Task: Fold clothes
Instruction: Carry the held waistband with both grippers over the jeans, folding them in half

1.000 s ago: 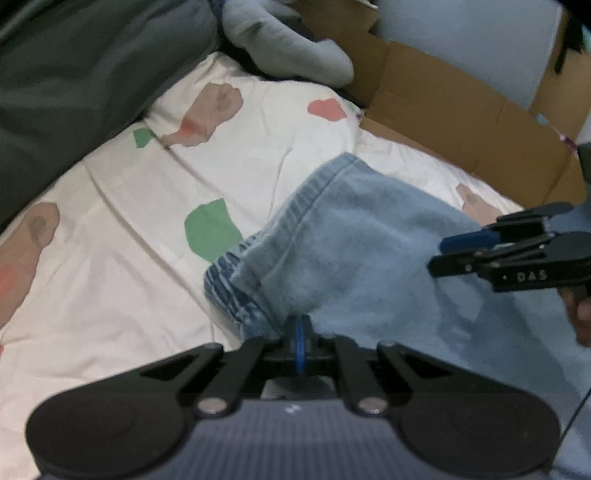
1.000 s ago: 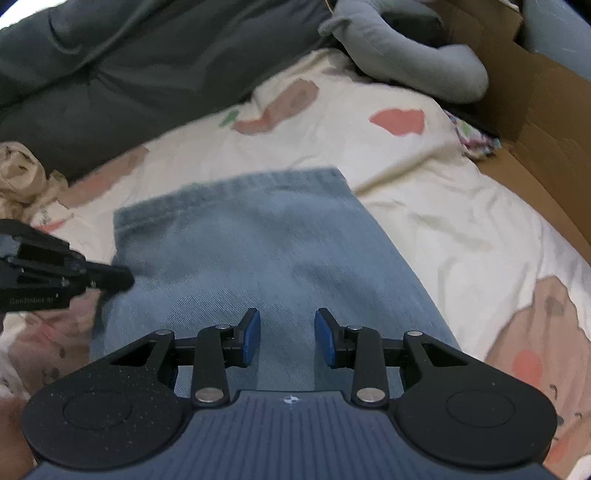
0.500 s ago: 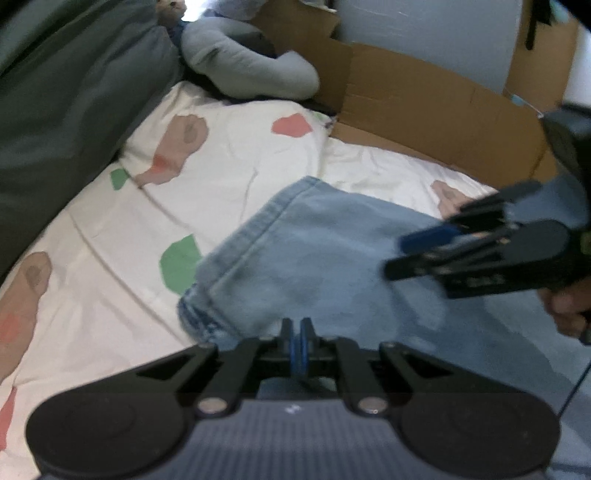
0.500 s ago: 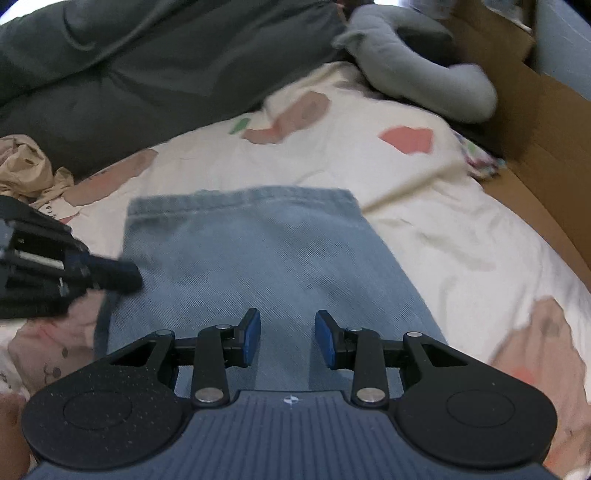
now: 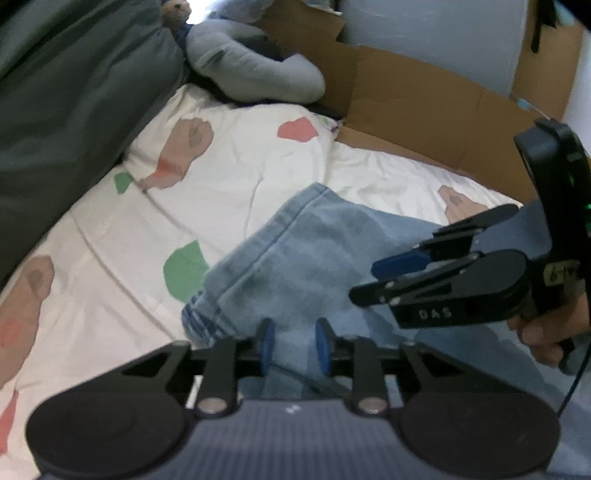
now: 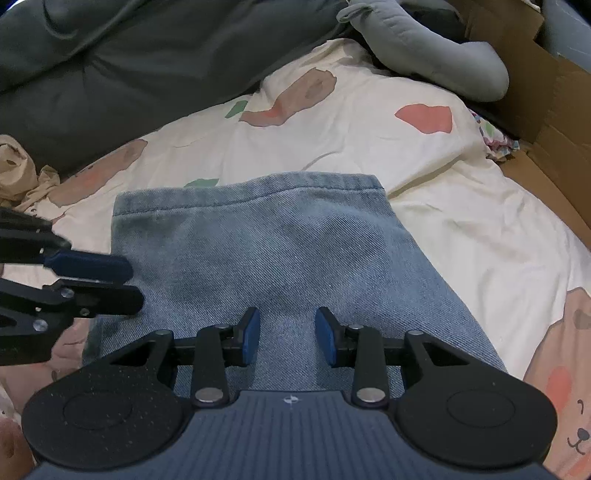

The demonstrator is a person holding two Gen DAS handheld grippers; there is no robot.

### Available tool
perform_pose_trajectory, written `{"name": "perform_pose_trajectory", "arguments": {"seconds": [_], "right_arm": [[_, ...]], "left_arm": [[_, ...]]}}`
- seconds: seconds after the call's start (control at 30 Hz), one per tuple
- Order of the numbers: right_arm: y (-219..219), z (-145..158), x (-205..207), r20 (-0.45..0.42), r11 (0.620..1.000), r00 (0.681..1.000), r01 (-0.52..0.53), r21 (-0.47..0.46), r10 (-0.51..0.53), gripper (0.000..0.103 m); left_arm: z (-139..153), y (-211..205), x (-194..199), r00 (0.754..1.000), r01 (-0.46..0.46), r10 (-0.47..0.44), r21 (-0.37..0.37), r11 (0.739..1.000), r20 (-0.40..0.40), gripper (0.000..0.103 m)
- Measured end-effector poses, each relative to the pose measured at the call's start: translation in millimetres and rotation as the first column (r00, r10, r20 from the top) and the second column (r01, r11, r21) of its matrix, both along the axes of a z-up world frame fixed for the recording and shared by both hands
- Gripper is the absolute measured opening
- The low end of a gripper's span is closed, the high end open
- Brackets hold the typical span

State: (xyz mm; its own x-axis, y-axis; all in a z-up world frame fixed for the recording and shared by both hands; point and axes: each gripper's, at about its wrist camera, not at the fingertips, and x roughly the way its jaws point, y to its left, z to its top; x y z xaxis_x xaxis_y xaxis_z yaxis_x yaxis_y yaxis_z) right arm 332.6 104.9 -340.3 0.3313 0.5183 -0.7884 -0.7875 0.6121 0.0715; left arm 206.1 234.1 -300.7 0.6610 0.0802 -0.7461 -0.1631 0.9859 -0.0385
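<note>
Cream bedsheet [image 6: 369,155] printed with coloured patches; dark grey duvet [image 6: 129,62] heaped behind; cardboard box [image 5: 424,110] set against pale wall [image 5: 424,29].

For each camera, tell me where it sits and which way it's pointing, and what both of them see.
Left wrist: rides the left gripper, angled down over the jeans; the right gripper and a hand show at right. Its jaws have just been opening, denim between them.
Right wrist: rides the right gripper, open, angled down at the jeans' hem; the left gripper enters from the left.
Shared: jeans, patterned sheet, grey pillow, cardboard box.
</note>
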Motion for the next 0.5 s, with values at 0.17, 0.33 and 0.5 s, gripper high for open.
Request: {"name": "perform_pose_trajectory", "arguments": {"seconds": [0.17, 0.33, 0.5], "right_arm": [[-16, 0, -5, 0.002, 0.999, 0.999, -0.036, -0.028, 0.036, 0.041], [-42, 1, -12, 0.029, 0.995, 0.999, -0.023, -0.092, 0.026, 0.042], [-74, 4, -12, 0.033, 0.994, 0.999, 0.023, -0.109, -0.020, 0.045]], "left_arm": [[2, -1, 11, 0.999, 0.038, -0.038, 0.069, 0.997, -0.001, 0.031], [-2, 3, 16, 1.000, 0.021, -0.020, 0.071, 0.997, -0.007, 0.036], [-1, -4, 13, 1.000, 0.028, -0.028, 0.098, 0.995, -0.007, 0.042]]}}
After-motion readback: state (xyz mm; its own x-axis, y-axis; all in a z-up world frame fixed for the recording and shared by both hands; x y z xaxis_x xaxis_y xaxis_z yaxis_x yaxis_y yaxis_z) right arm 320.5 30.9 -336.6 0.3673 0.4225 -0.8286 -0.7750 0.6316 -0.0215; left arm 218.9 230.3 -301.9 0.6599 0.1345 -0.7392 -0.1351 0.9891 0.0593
